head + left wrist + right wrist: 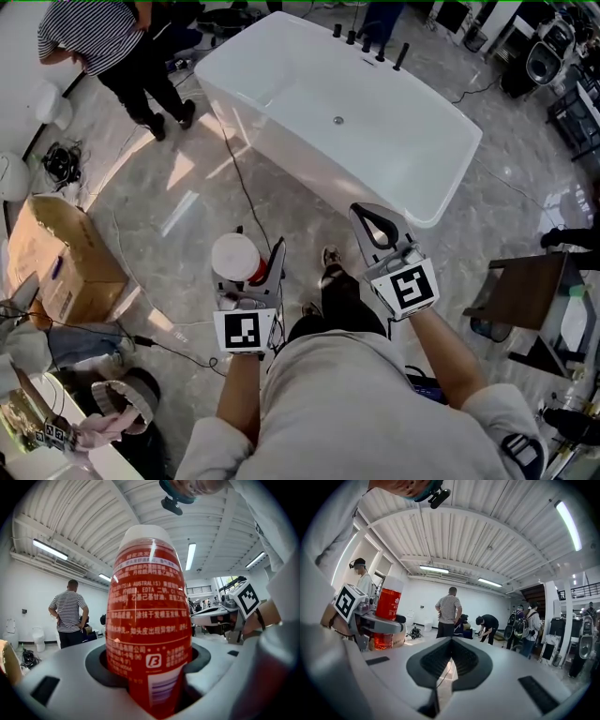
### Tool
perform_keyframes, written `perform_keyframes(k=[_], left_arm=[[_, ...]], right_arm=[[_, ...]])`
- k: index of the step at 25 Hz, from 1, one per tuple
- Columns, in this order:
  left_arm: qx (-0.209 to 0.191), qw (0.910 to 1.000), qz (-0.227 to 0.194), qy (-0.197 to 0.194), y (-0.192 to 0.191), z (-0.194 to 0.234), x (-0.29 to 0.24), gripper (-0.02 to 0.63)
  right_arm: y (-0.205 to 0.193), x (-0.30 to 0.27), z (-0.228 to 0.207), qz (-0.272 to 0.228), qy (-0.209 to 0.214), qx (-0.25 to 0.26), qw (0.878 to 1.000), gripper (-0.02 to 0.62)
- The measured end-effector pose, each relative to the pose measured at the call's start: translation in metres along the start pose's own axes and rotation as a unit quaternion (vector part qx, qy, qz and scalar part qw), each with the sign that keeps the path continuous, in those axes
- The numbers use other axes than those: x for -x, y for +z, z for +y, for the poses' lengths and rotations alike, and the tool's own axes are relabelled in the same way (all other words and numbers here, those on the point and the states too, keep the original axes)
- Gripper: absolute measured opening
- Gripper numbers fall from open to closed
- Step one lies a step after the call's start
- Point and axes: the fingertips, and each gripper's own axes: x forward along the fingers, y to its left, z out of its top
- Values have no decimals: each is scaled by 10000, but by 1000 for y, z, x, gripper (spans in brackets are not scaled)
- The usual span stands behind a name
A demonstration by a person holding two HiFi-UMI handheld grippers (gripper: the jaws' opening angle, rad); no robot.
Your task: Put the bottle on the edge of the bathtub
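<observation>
- The left gripper has its jaws clenched on a red bottle. In the left gripper view the bottle fills the gap between the jaws, with its printed label facing the camera.
- The bottle's white end points up toward the head camera. It hangs in the air over the marble floor, on the near side of the white bathtub and well apart from its rim.
- The right gripper is beside the bathtub's near corner. Its jaws are pressed together with nothing between them, as the right gripper view shows.
- Dark tap fittings stand along the bathtub's far edge.
- A person in a striped shirt stands past the bathtub's left end.
- A cardboard box sits on the floor to the left.
</observation>
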Motion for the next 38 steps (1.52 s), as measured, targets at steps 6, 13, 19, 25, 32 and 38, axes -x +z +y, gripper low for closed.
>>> perform_keyframes(k=[6,13,19,25,32,38], left_arm=[[-25,10000,52,10,-6,6,-24,298],[53,9999,50,144,-9,20,-64,298],[136,9993,70,353,-6,27,-111,298],[150,9968,264,744,-11,46,-145,298],[161,9945,347,976,-11,55,-179,298],[113,9933,381,1081,-5,56,-198,298]], right_arm=[[-5,-27,-16,45,97,-71,9999,6],[-3,-69,-35,-120,413,151,9990,6],[-5,-106,-68,-235,829,399,9955,5],[-8,-141,-99,-298,1078,149,9936,6],[-16,-172,-131,-280,1349,123,9904,6],[-19,-183,-142,-277,1530,184,9877,6]])
